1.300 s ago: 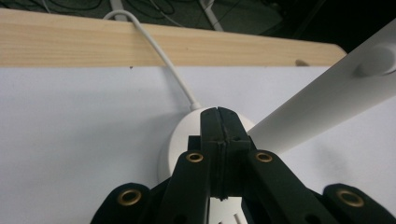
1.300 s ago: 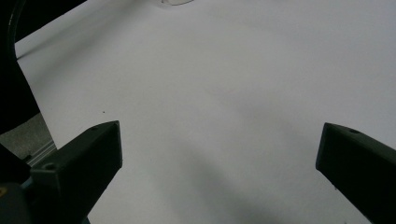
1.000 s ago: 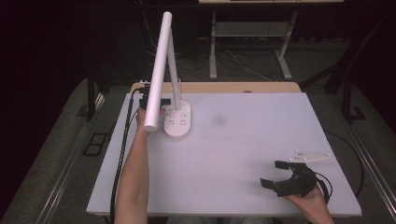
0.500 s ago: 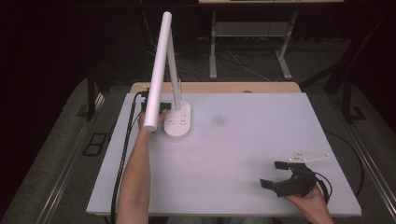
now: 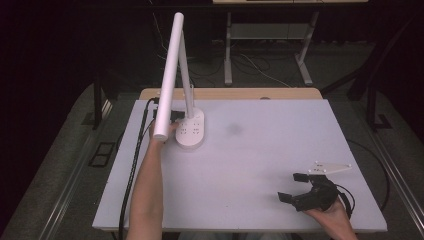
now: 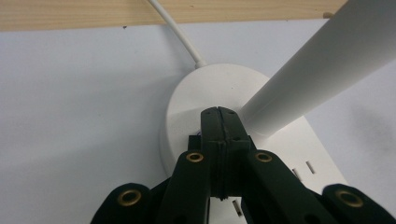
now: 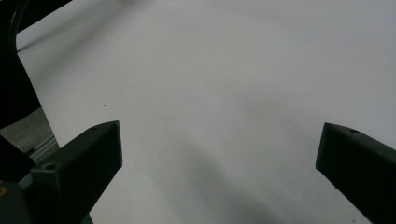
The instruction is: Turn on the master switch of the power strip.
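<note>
A white desk lamp stands at the table's back left, with a long tube head (image 5: 169, 75) over an oval base (image 5: 191, 131) that has socket slots. My left gripper (image 5: 173, 120) is at that base, partly hidden behind the lamp head. In the left gripper view its jaws (image 6: 218, 112) are pressed together with nothing between them, and the tip rests against the base top (image 6: 205, 88) beside the lamp's stem (image 6: 322, 65). My right gripper (image 5: 292, 186) lies near the front right corner, open, with bare table between its fingers (image 7: 219, 144).
The white tabletop (image 5: 260, 150) sits on a wooden board (image 5: 230, 93) that shows along the back edge. A white cord (image 6: 175, 30) runs from the lamp base toward the back. Black cables (image 5: 135, 150) trail down the table's left edge. Desk legs (image 5: 227, 45) stand on the floor behind.
</note>
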Available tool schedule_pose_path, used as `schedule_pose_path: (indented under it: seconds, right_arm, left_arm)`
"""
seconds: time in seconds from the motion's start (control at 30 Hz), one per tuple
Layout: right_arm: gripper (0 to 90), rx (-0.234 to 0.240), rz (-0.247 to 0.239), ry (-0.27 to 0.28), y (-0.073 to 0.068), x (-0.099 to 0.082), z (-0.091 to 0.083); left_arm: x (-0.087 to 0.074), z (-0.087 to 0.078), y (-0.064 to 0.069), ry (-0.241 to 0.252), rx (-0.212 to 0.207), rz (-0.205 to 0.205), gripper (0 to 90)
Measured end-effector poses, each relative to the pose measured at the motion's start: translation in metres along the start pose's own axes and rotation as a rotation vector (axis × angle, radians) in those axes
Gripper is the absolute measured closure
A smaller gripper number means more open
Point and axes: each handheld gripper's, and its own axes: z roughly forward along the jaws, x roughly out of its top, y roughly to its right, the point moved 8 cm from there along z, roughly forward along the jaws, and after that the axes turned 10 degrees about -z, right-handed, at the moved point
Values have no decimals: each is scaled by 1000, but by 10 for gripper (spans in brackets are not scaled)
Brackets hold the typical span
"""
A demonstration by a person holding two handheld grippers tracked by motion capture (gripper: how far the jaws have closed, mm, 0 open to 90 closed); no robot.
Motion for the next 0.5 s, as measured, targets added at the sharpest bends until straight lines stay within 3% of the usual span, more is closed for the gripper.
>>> schedule_pose_path:
  seconds: [0.17,0.27,0.5]
  right_arm:
    - [0,2,-6,3,-1,0,-1]
    - [0,1,-3,5,0,0,-2]
    - [0,-1,-4,7,0,0,-3]
  left_arm:
    - [0,1,0,-10,21,29,900]
    - [0,2,1,-8,14,8,900]
    - [0,2,0,-24,11,3,900]
